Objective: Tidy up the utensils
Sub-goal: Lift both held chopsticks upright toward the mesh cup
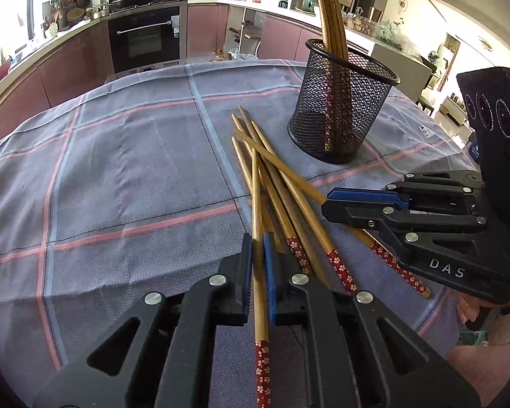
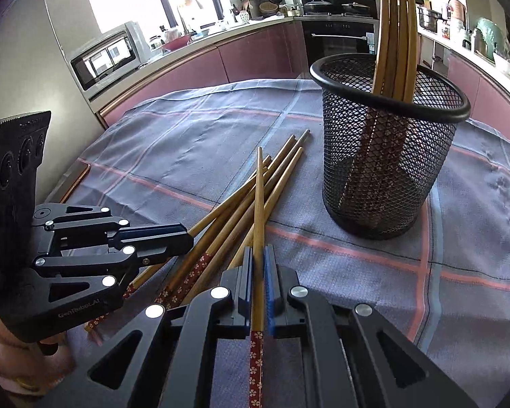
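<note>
A: Bamboo, each stick with a red flowered band at the thick end. Loose chopsticks (image 1: 282, 183) lie crossed in a heap on the counter, on a grey-blue checked cloth (image 1: 125, 170) with pink and pale blue lines.

B: Holder?

A: Black mesh cup (image 1: 340, 102), upright on the cloth just beyond the heap's thin ends. Several chopsticks (image 1: 329, 13) stand in it, decorated ends down, leaning on the rim.

B: Left tool (image 1: 258, 255)?

A: Jaws closed down to the width of one stick. One chopstick (image 1: 259, 272) is pinched between the blue pads, gripped on the bare bamboo just above its red band, thin end running out over the heap.

B: Lifted or resting?

A: Cannot tell; its far part overlaps the others in the left wrist view.

B: Right tool (image 2: 258, 268)?

A: Same posture. Jaws nearly together on a second chopstick (image 2: 259, 224), pads on the plain bamboo, red band trailing back toward the camera, thin tip pointing over the pile left of the mesh cup.

B: Relation of the two tools?

A: Side by side at the near, decorated end of the heap, each visible in the other's view.
</note>
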